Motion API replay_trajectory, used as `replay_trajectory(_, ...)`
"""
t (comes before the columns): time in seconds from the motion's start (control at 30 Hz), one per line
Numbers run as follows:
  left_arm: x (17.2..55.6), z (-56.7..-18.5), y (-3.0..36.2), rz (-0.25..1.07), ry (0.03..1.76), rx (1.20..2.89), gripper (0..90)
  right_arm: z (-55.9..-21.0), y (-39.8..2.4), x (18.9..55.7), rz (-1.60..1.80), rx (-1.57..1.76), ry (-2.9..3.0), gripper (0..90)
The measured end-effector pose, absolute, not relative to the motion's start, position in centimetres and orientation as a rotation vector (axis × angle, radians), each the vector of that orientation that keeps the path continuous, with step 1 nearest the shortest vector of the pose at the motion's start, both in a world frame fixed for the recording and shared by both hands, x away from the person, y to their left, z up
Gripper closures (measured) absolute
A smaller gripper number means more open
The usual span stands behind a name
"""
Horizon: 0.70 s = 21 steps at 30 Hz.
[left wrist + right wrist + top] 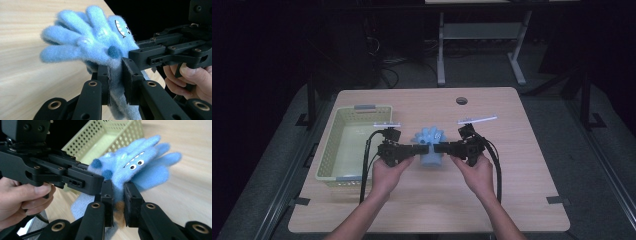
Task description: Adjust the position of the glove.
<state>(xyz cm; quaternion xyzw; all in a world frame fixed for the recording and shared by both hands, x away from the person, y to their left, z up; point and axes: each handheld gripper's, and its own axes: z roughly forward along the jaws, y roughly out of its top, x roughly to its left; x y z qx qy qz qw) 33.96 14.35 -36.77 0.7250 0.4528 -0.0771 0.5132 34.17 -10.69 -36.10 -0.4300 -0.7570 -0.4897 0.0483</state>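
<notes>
A fluffy light-blue plush toy (430,145) with several finger-like arms, small eyes and white teeth hangs just above the middle of the wooden table (522,165). Both grippers pinch it from opposite sides. My left gripper (424,149) comes in from the left and is shut on the toy's lower body (116,82). My right gripper (435,148) comes in from the right and is shut on the same lower part (118,195). In the left gripper view the toy's arms (75,40) fan out to the upper left. Its face (135,163) looks toward the right gripper's camera.
A pale yellow-green perforated basket (343,120) stands at the left of the table, close to my left hand, and also shows as a basket (107,137) behind the toy. A round cable hole (461,100) lies near the far edge. Table legs stand on the dark floor beyond.
</notes>
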Motion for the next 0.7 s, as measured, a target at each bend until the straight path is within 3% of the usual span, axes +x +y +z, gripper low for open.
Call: replay_trajectory(0.7,33.9,-33.4,21.5,-0.084,1.135,1.690,77.1,-33.1,-3.6,36.4,-1.552,-1.169,-2.307,80.6)
